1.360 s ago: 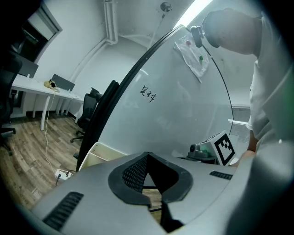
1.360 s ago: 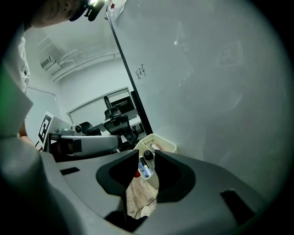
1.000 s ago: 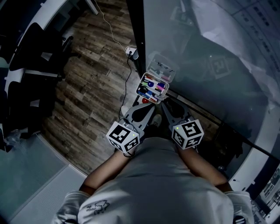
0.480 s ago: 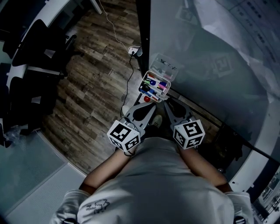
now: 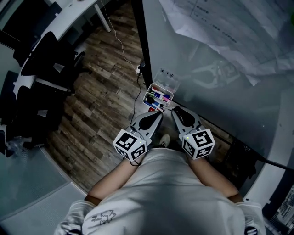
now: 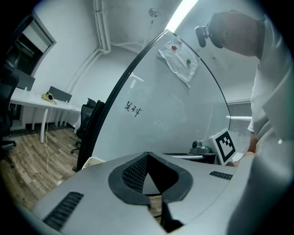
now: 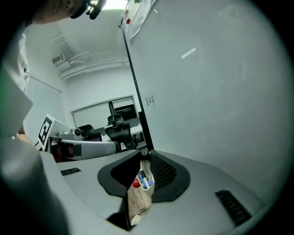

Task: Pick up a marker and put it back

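A clear box of coloured markers [image 5: 157,97], its lid [image 5: 166,81] folded back, sits at the foot of the glass board. Both grippers are held close to my body and point at it. My left gripper [image 5: 157,115] stops just short of the box's near left end, jaws shut and empty. My right gripper [image 5: 175,110] lies beside it at the box's near right, also shut with nothing in it. In the right gripper view the marker box [image 7: 144,179] shows in the slit under the closed tips [image 7: 143,154]. The left gripper view shows only its closed tips [image 6: 147,154] and the board.
The glass board [image 5: 216,105] with its dark frame post [image 5: 143,50] fills the right. Paper sheets [image 5: 239,32] hang on it. Office chairs [image 5: 43,69] and a white desk [image 5: 69,13] stand to the left on the wooden floor, where a thin cable [image 5: 123,48] runs.
The head view has shifted, so the marker box looks smaller and more of the papers show. Both grippers keep the same shut pose near the box.
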Motion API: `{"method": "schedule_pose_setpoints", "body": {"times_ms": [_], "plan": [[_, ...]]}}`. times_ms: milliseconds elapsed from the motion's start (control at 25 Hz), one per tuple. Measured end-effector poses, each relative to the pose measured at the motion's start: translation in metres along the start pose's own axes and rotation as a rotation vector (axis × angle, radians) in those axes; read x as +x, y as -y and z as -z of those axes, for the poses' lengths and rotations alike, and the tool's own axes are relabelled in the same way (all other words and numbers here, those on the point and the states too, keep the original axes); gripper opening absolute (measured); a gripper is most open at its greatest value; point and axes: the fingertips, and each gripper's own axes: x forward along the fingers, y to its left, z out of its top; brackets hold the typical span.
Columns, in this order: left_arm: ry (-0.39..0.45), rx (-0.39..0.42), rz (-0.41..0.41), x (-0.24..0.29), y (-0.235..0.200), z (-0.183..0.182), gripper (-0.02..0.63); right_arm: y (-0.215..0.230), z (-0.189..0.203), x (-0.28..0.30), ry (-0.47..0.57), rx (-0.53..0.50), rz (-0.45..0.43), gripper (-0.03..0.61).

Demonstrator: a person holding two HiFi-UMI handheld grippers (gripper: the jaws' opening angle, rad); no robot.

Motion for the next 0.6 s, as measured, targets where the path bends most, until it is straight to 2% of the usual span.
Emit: {"method": "schedule_pose_setpoints", "body": {"times_ms": [440,600], "plan": [[0.112,0.140,0.037,0.011,0.019,-0.060,0.006,-0.012,-0.080,-0.017,0.177,-0.149,-0.034,0.074],[0.129,0.176,0.059,0.010,0.031,-0.071,0.005,-0.020,-0.097,-0.026,0.207,-0.177,-0.039,0.074]]}}
